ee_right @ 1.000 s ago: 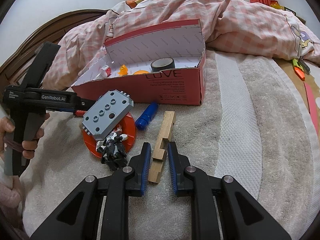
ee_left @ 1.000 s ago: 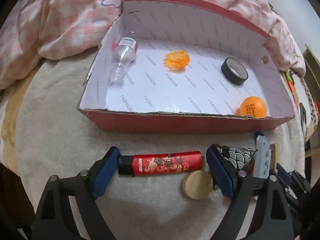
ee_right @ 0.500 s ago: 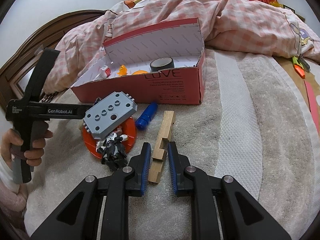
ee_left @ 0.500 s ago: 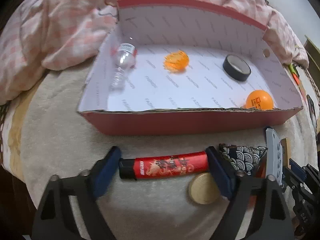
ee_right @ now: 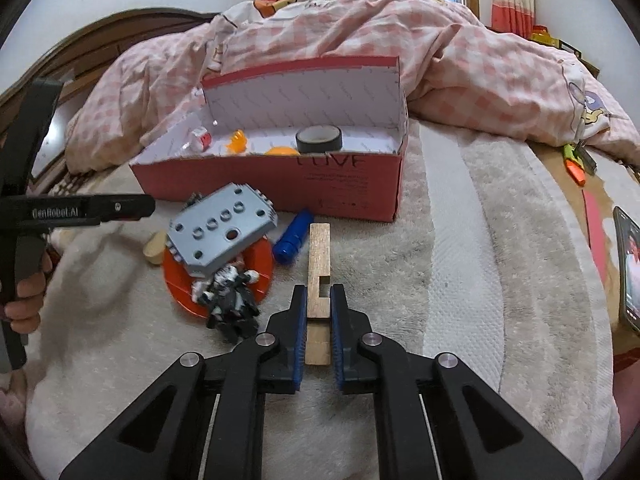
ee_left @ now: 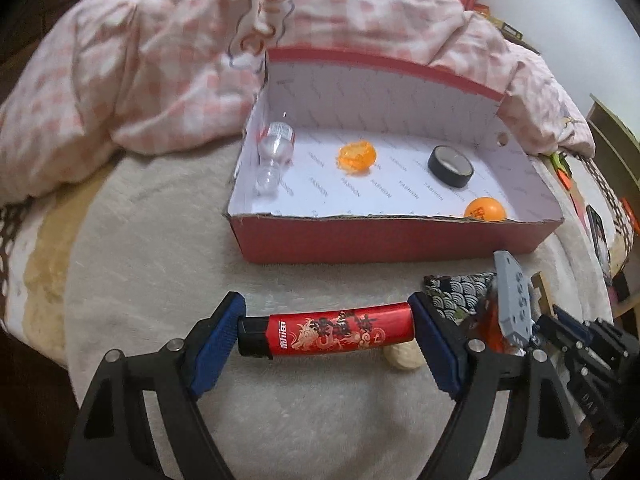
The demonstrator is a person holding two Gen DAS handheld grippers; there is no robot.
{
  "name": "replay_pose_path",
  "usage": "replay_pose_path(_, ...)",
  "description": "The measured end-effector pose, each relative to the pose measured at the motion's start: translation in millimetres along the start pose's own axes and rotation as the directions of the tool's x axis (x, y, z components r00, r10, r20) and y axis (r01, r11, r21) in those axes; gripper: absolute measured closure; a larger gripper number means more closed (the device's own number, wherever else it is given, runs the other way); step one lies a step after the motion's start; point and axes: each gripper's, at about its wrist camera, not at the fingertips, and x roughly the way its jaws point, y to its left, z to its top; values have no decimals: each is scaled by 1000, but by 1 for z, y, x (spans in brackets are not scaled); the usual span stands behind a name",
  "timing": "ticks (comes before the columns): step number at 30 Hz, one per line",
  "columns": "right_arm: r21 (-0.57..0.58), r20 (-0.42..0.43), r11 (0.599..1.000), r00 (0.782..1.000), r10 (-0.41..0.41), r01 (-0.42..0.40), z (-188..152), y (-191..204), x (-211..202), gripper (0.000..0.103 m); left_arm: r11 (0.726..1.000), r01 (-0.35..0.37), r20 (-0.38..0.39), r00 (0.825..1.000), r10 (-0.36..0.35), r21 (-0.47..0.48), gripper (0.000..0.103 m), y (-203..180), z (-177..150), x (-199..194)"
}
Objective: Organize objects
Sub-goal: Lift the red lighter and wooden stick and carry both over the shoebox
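Observation:
A red lighter (ee_left: 340, 330) with a dragon print lies crosswise between my left gripper's (ee_left: 326, 320) blue pads, gripped by its two ends and raised off the grey towel. Behind it stands the open red box (ee_left: 400, 240), which holds a clear bottle (ee_left: 274, 152), an orange crinkled piece (ee_left: 357, 156), a black tape roll (ee_left: 451, 166) and an orange ball (ee_left: 485, 210). My right gripper (ee_right: 319, 300) is closing on a notched wooden block (ee_right: 319, 256); its pads press the block's near end, and the far end points at the box (ee_right: 340, 188).
Left of the block lie a blue cylinder (ee_right: 294, 236), a grey studded plate (ee_right: 222, 234) on a red disc (ee_right: 256, 276), a black-and-white figure (ee_right: 230, 300) and a wooden disc (ee_right: 156, 246). A pink checked quilt (ee_right: 440, 60) is heaped behind the box. A phone (ee_right: 630, 268) lies far right.
My left gripper closed on the lighter's ends and lifted it; the wooden disc is now half hidden behind it. My right gripper's jaws narrowed onto the block, which now lies straight along the fingers.

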Motion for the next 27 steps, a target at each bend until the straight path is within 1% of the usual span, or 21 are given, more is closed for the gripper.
replay_pose_path(2,17,13,1000,1000,18,-18,2,-1,-6,91,1000,-1,19,1000,1,21,20,12,-9,-28)
replay_pose_path(3,22,18,999,1000,26,-26,0,-2,-10,91,1000,0,26,1000,0,28,20,7,-11,-19)
replay_pose_path(10,48,54,994,994,95,-97,5,3,-27,91,998,26,62,998,-30,63,20,6,-12,-48)
replay_pose_path(14,48,71,990,989,131,-135,8,5,-36,91,997,27,81,996,-33,70,20,4,-8,-54)
replay_pose_path(22,19,87,985,982,167,-170,25,13,-45,91,996,29,120,992,-39,87,20,0,1,-67)
replay_pose_path(27,-16,99,986,981,166,-165,43,17,-49,91,995,34,142,989,-46,89,20,-2,12,-72)
